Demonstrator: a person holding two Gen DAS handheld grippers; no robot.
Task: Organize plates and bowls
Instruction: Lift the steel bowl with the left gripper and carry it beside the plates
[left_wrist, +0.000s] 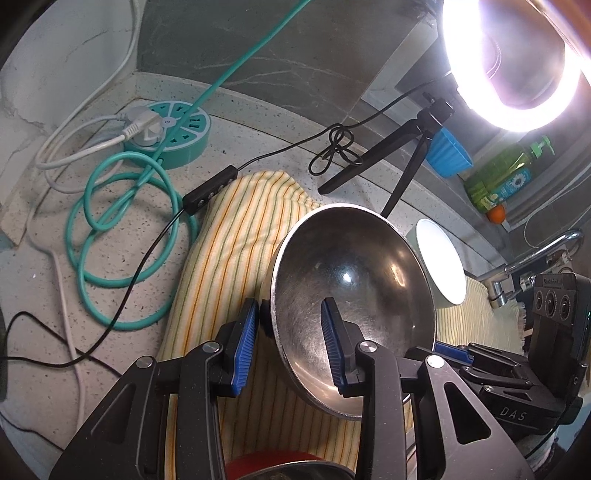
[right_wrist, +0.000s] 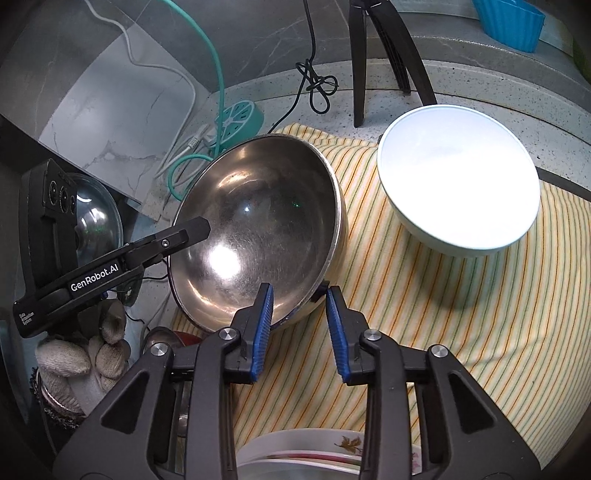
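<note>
A steel bowl (left_wrist: 354, 273) (right_wrist: 258, 229) hangs tilted above a striped cloth (left_wrist: 236, 240) (right_wrist: 480, 314). My left gripper (left_wrist: 290, 332) straddles its rim, one blue pad inside and one outside, shut on the wall. One of its fingers (right_wrist: 181, 234) shows at the bowl's left rim in the right wrist view. My right gripper (right_wrist: 299, 310) clamps the near rim the same way, the left pad inside, the right pad against the outer wall. A white bowl (right_wrist: 458, 177) (left_wrist: 441, 266) stands upright on the cloth to the right. Stacked flowered plates (right_wrist: 303, 454) lie below my right gripper.
A teal power hub (left_wrist: 173, 129) and coiled cables lie on the counter to the left. A black tripod (left_wrist: 406, 147) with a ring light (left_wrist: 517, 62) stands behind the cloth, near a blue cup (left_wrist: 447, 155). A faucet (left_wrist: 535, 258) is at the right. A gloved hand (right_wrist: 74, 369) shows at the lower left.
</note>
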